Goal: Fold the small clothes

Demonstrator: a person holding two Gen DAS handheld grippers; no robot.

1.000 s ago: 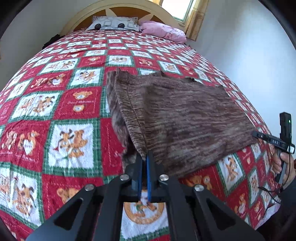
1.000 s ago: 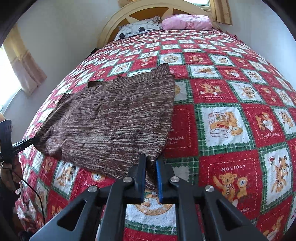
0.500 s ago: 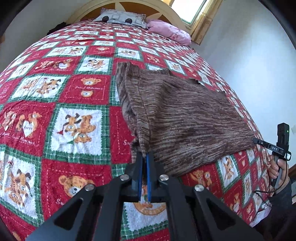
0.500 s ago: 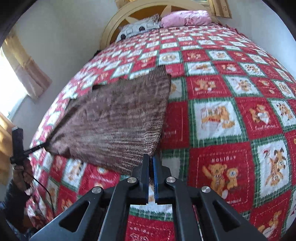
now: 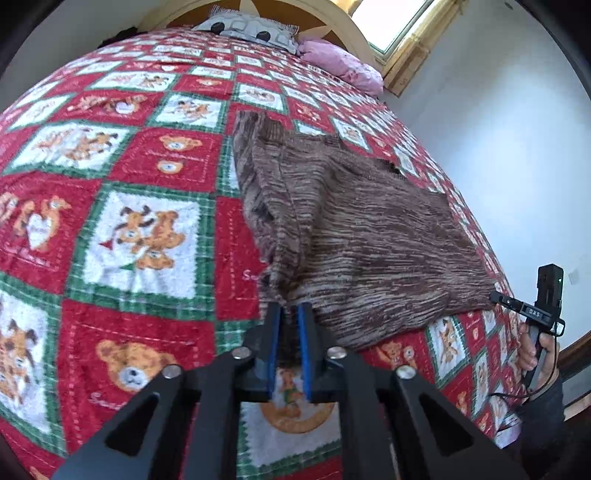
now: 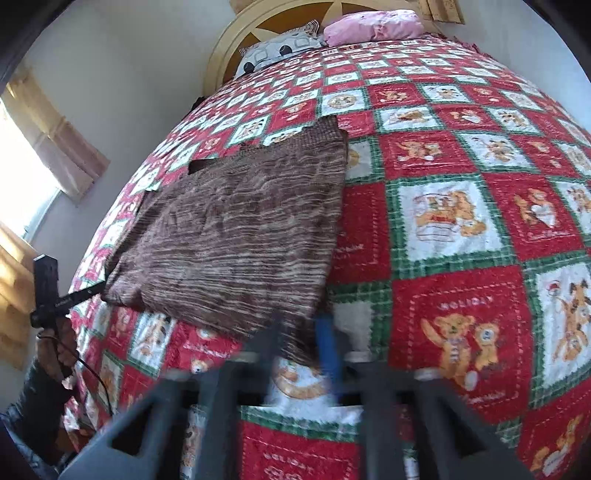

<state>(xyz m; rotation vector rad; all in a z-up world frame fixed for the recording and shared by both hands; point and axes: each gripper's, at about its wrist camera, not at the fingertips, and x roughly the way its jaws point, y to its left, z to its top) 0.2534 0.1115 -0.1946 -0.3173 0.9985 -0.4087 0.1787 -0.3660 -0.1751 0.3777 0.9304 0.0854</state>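
Observation:
A brown striped knit garment (image 5: 362, 229) lies spread on a red, green and white teddy-bear quilt (image 5: 140, 229). My left gripper (image 5: 290, 314) is shut on the garment's near left corner, which bunches between the blue pads. In the right wrist view the garment (image 6: 240, 236) lies left of centre. My right gripper (image 6: 299, 325) is blurred and pinches the garment's near right corner, lifted a little off the quilt (image 6: 461, 221). Each view shows the other gripper at the garment's far bottom corner: the right one (image 5: 517, 306) and the left one (image 6: 74, 295).
A grey patterned pillow (image 5: 251, 29) and a pink pillow (image 5: 340, 66) lie at the wooden headboard (image 6: 280, 22). White walls flank the bed, with a curtained window (image 6: 44, 155) on one side. The bed's edge drops off near the person's hand (image 5: 535, 354).
Both grippers have risen and pulled back, lifting the garment's near corners off the quilt. The near hem now hangs raised. The right wrist view has gone blurred from motion.

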